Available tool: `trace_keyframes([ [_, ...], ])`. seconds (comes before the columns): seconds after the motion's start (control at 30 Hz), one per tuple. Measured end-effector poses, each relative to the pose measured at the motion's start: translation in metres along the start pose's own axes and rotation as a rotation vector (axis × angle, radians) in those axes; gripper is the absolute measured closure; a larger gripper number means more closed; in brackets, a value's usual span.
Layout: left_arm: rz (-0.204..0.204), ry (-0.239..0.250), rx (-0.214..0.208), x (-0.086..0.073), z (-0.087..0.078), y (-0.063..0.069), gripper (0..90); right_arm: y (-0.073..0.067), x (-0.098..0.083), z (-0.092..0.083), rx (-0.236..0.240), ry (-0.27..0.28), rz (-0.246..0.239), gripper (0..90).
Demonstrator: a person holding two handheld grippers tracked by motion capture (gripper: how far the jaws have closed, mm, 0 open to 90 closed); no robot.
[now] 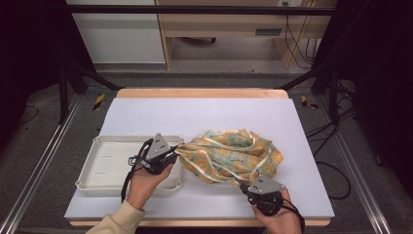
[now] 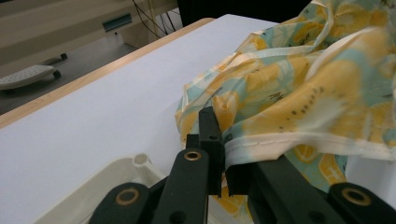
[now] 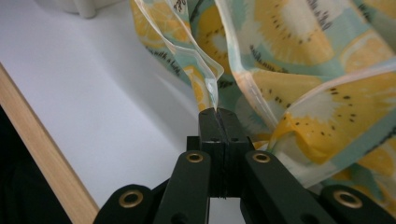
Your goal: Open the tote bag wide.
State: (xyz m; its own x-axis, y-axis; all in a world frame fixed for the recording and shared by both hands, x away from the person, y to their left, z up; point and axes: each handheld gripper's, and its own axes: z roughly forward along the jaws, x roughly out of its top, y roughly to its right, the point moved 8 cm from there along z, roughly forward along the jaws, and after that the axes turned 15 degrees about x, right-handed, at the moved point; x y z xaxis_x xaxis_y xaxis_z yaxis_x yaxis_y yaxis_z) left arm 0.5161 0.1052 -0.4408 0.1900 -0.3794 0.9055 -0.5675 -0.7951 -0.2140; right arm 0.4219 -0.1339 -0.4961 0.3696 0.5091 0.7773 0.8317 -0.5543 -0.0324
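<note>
**Observer:** What have the two of them got hold of?

**Operator:** My left hand-held gripper (image 1: pixel 171 152) has its jaws clamped on the cream-piped hem of the thin yellow-and-teal fruit-print cloth (image 1: pixel 231 155); in the left gripper view that hem (image 2: pixel 280 142) runs straight out from between the pads. My right hand-held gripper (image 1: pixel 245 186) is pinched tight on another fold of the edge (image 3: pixel 211 88), which rises just above its tips in the right gripper view.

**Observer:** And the cloth itself?

**Operator:** It sits bunched between the two of them, resting on the white surface (image 1: pixel 204 114), stretching away from the left one and piled just beyond the right one. Directly under and behind my left one is the shallow off-white plastic tray (image 1: pixel 104 161), with nothing in it that I can see.

**Observer:** How far along would you say you are?

**Operator:** I judge both grasps made and the real work undone. The fabric is crumpled, not spread and not folded, and none of it lies in the tray. What is left, as I read it, is to draw the two held edges apart until it opens flat, then fold or put it away.
</note>
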Motion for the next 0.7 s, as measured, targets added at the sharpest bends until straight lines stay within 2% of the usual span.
trace_keyframes([
  [0.07, 0.009, 0.005, -0.008, 0.0, -0.001, 0.001, 87.5, -0.003, 0.009, -0.005, 0.01, 0.042, -0.017, 74.6],
  [0.17, 0.004, 0.005, -0.011, 0.0, 0.0, 0.0, 87.5, -0.014, 0.028, -0.016, 0.023, 0.11, -0.045, 55.1],
  [0.2, 0.004, 0.005, -0.011, 0.0, 0.0, 0.0, 87.5, -0.018, 0.034, -0.02, 0.026, 0.129, -0.059, 55.1],
  [0.23, 0.009, 0.001, -0.013, -0.001, 0.001, 0.001, 87.5, -0.02, 0.038, -0.023, 0.026, 0.138, -0.072, 47.4],
  [0.27, 0.009, 0.001, -0.013, -0.001, 0.001, 0.001, 87.5, -0.02, 0.038, -0.023, 0.026, 0.138, -0.072, 47.4],
  [0.3, 0.012, 0.001, -0.015, -0.001, 0.001, 0.002, 87.5, -0.021, 0.048, -0.03, 0.008, 0.151, -0.102, 43.3],
  [0.33, 0.012, 0.001, -0.015, -0.001, 0.001, 0.002, 87.5, -0.021, 0.048, -0.03, 0.008, 0.151, -0.102, 43.3],
  [0.4, 0.015, 0.007, -0.018, 0.001, -0.001, 0.003, 87.6, -0.012, 0.057, -0.031, -0.032, 0.124, -0.125, 40.3],
  [0.43, 0.021, 0.012, -0.021, 0.003, -0.003, 0.004, 87.6, 0.002, 0.063, -0.029, -0.077, 0.097, -0.122, 38.7],
  [0.47, 0.021, 0.012, -0.021, 0.003, -0.003, 0.004, 87.6, 0.002, 0.063, -0.029, -0.077, 0.097, -0.122, 38.7],
  [0.5, 0.023, 0.019, -0.023, 0.006, -0.005, 0.005, 87.6, 0.016, 0.074, -0.023, -0.076, 0.091, -0.108, 36.8],
  [0.6, 0.029, 0.025, -0.023, 0.008, -0.007, 0.005, 87.7, 0.022, 0.079, -0.013, -0.052, 0.063, -0.101, 33.9],
  [0.63, 0.027, 0.035, -0.027, 0.012, -0.01, 0.004, 87.7, 0.025, 0.081, 0.002, -0.022, 0.02, -0.099, 31.3],
  [0.7, 0.024, 0.049, -0.025, 0.016, -0.013, 0.003, 87.8, 0.027, 0.079, 0.015, -0.008, -0.021, -0.103, 30.6],
])
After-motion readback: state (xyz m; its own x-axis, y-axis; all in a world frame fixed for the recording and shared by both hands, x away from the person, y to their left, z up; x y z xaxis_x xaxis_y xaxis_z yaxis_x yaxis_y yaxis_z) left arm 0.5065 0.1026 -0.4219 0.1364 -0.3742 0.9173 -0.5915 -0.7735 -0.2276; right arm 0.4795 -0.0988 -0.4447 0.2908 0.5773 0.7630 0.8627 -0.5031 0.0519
